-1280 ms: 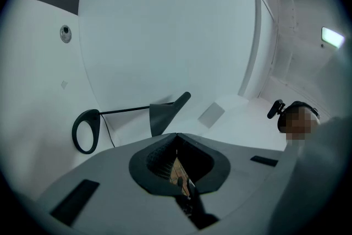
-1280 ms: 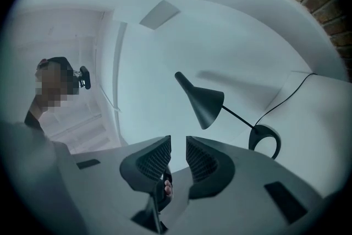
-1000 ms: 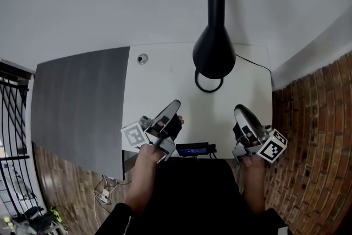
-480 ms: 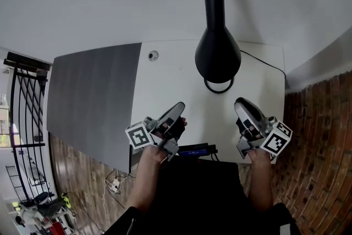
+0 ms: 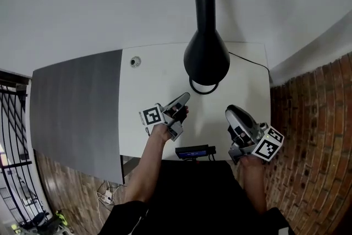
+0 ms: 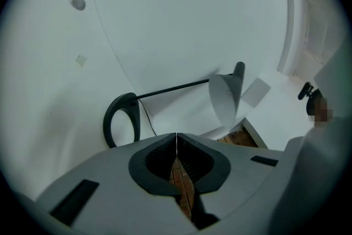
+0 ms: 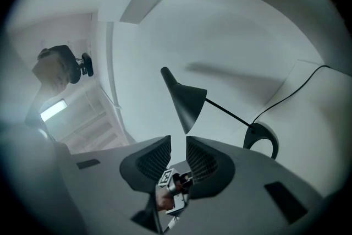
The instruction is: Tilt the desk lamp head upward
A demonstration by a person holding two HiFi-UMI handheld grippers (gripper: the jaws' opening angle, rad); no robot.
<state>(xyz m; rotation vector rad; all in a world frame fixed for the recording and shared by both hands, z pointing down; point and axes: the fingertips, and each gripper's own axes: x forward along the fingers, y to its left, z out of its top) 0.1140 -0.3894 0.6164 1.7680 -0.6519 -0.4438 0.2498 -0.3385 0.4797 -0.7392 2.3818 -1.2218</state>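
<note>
Nearest me, the right gripper (image 5: pixel 232 113) is hovering over the white desk (image 5: pixel 154 91), its jaws standing apart with nothing between them. The left gripper (image 5: pixel 185 98) is reaching toward the black desk lamp (image 5: pixel 204 19), its jaws pressed together and empty. Beyond its tip the ring base (image 7: pixel 258 129) is sitting near the desk's back edge, with the cone-shaped lamp head (image 7: pixel 186 100) untouched. By my reckoning the tilting is not yet starting: contact and the upward push are both remaining.
</note>
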